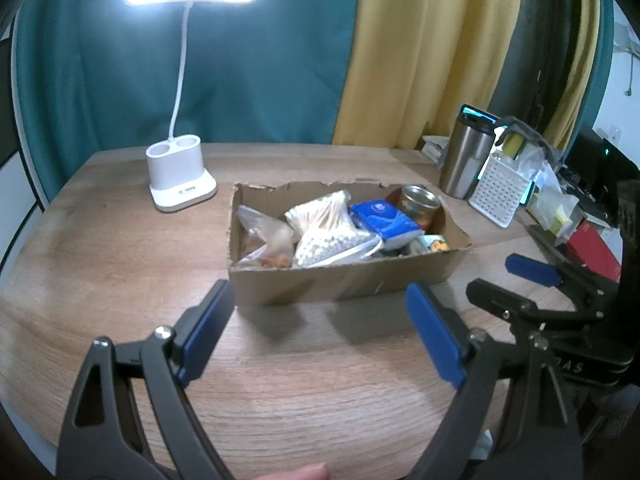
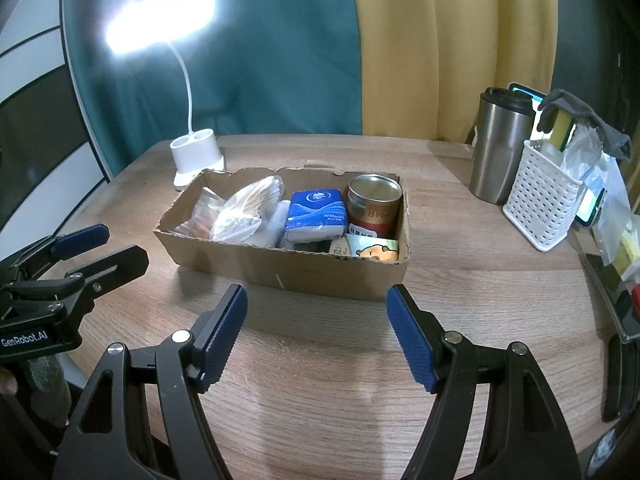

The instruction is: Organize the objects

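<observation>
Nearest the lens in the left wrist view is a fingertip [image 1: 308,472] at the bottom edge, and just above it the left gripper [image 1: 320,320] with its blue pads spread wide and nothing between them. The right gripper [image 2: 316,328] fills the bottom of its own view the same way: spread, empty, over bare table [image 2: 320,400].

Left to right in the right wrist view: the other gripper at the left edge, the white desk lamp [image 2: 196,156] in the upper left, then the cardboard box [image 2: 280,264] at frame centre. Farther right stand a steel tumbler [image 2: 500,152] and a white perforated basket [image 2: 540,204].

The box lies straight ahead of both grippers, close beyond their tips. Its long axis runs across the frame, tilted slightly, with its left end higher. Neither gripper is clearly nearer.

Inside, from left: a clear bag [image 2: 202,216] against the left wall, a bag of cotton swabs [image 2: 244,208] whose sticks run from lower left to upper right, and a blue tissue pack [image 2: 316,210] lying flat. A can [image 2: 374,208] stands upright in the right end, and a small cartoon-printed packet [image 2: 376,250] lies in the near right corner.

Everything loose already sits in the box. That fits either a finished gathering or a box waiting to be sorted out, and the frames do not settle which.
</observation>
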